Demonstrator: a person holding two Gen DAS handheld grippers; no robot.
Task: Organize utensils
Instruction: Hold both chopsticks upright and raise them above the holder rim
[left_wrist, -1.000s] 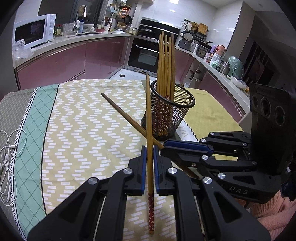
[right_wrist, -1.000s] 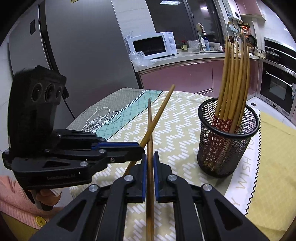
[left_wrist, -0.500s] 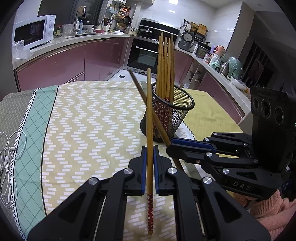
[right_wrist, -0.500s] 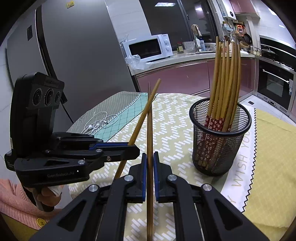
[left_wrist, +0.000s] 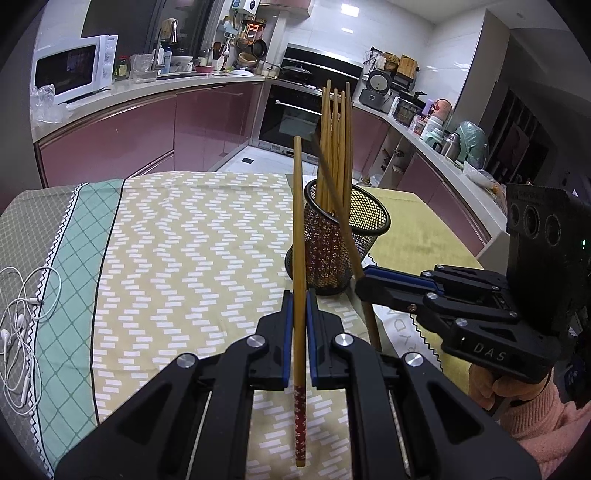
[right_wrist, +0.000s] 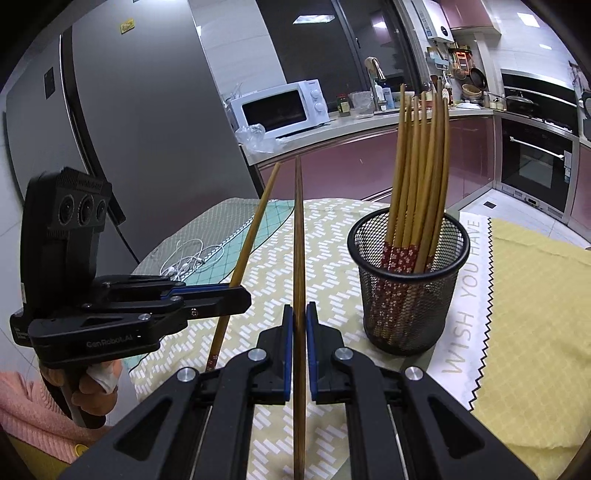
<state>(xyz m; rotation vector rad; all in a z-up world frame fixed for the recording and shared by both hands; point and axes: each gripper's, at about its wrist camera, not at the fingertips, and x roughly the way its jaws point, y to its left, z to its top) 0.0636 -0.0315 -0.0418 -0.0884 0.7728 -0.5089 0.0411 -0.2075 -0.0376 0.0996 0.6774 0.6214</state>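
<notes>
Left gripper (left_wrist: 300, 306) clamped on one wooden chopstick (left_wrist: 298, 236): stick upright between the blue pads, red patterned end below the jaws, plain tip above. Right gripper (right_wrist: 300, 321) likewise clamped on a second chopstick (right_wrist: 298, 258), also near upright; in the left wrist view this second stick leans across the front of the holder.

Black mesh holder (right_wrist: 408, 295) stands on the table, just ahead of both grippers, near the seam where the zigzag-patterned cloth (left_wrist: 192, 251) meets a yellow mat (right_wrist: 524, 314). It contains a bundle of matching chopsticks (right_wrist: 421, 162), red patterned ends down, tips up, leaning toward one side of the rim.

White earphones (left_wrist: 22, 321) lie tangled near the table's left edge. Pink sleeve (left_wrist: 546, 417) visible behind the right gripper.
</notes>
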